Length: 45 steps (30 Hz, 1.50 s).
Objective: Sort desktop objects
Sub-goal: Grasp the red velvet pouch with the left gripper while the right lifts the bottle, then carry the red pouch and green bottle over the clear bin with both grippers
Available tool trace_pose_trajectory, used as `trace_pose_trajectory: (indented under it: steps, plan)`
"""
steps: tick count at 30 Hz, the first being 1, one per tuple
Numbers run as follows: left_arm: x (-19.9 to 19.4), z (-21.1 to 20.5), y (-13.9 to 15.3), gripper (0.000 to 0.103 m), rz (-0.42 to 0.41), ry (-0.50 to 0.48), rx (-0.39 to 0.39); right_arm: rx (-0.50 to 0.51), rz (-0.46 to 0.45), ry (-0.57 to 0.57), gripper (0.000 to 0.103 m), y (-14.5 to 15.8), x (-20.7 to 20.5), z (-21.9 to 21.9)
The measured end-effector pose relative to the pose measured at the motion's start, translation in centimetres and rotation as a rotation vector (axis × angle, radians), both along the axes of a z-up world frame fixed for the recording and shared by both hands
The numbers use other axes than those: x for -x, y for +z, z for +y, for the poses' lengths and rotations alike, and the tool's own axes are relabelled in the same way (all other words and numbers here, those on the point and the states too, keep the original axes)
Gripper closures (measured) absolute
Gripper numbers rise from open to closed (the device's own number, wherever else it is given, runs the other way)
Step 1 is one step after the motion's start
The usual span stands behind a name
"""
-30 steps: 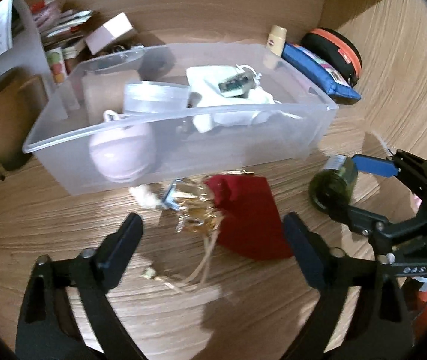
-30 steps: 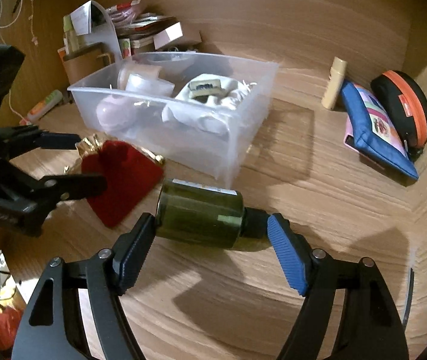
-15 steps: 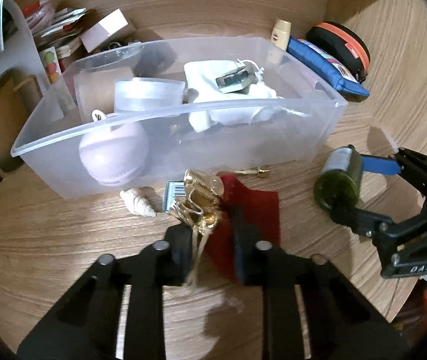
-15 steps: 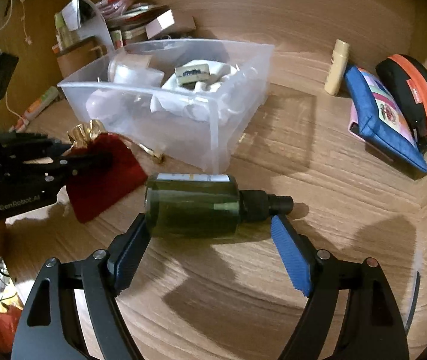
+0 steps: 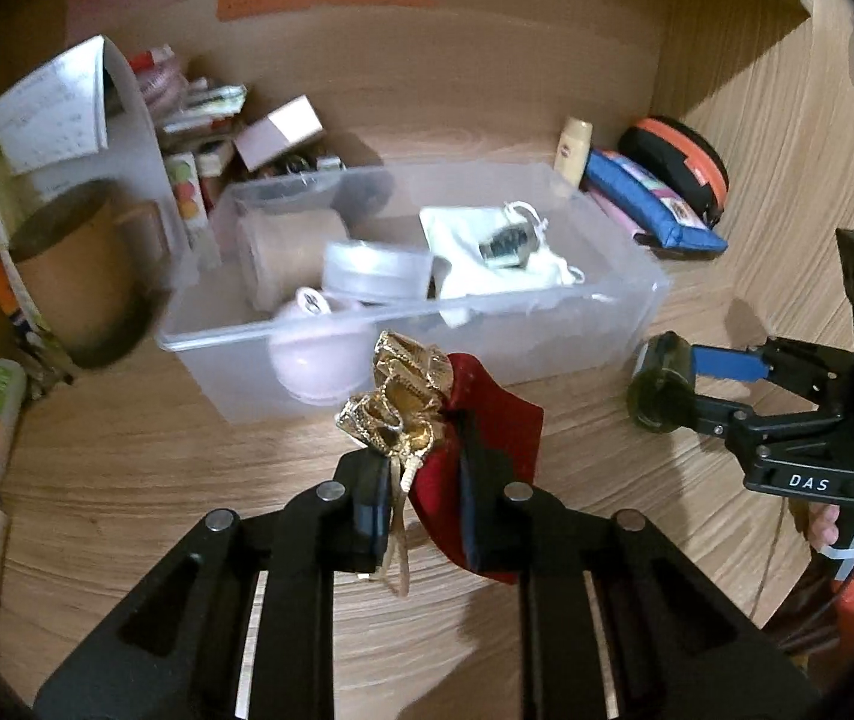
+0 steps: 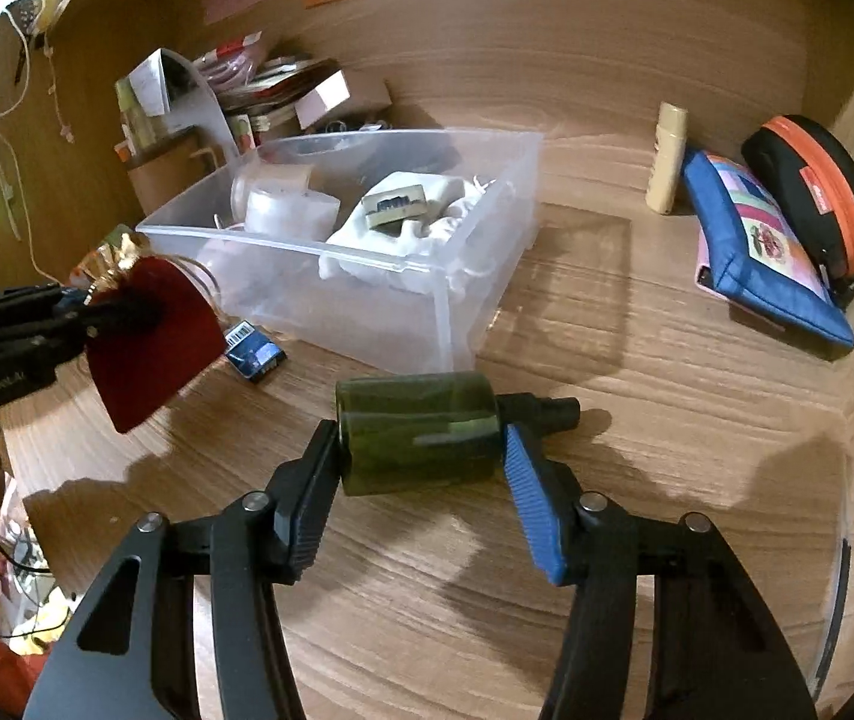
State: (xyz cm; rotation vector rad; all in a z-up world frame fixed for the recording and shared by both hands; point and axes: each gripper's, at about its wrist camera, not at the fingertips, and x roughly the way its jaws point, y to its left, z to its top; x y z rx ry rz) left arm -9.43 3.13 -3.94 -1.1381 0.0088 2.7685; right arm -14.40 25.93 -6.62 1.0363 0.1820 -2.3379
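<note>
Fingers of left gripper, wide apart 1 s ago, are now clamped on red pouch, lifted off desk w/ gold neck up, just in front of clear bin. Right gripper has closed on green bottle. Both likely bin-bound.

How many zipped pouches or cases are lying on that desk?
2, side by side at the desk's far right: a blue pouch and a black case with orange trim leaning behind it. Others may hide in the clutter.
</note>
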Motion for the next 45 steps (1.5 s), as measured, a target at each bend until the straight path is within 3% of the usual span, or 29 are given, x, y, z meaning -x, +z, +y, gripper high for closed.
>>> trace_pose_trajectory:
  steps: [14,24,35,45]
  plan:
    - [-0.9,-3.1,3.6,0.085,0.077,0.046,0.039,0.071,0.094,-0.022,0.052,4.9,-1.8,0.8]
    - [0.6,-5.9,6.9,0.085,0.134,0.092,0.029,0.118,0.164,-0.002,0.052,7.9,-0.8,-0.9]
    - [4.8,-7.0,6.5,0.085,0.106,0.114,0.038,0.127,0.158,0.027,0.052,8.5,2.7,-4.2]
    - [8.4,-7.0,3.9,0.085,0.051,0.108,0.082,0.113,0.113,0.036,0.052,7.6,6.1,-7.6]
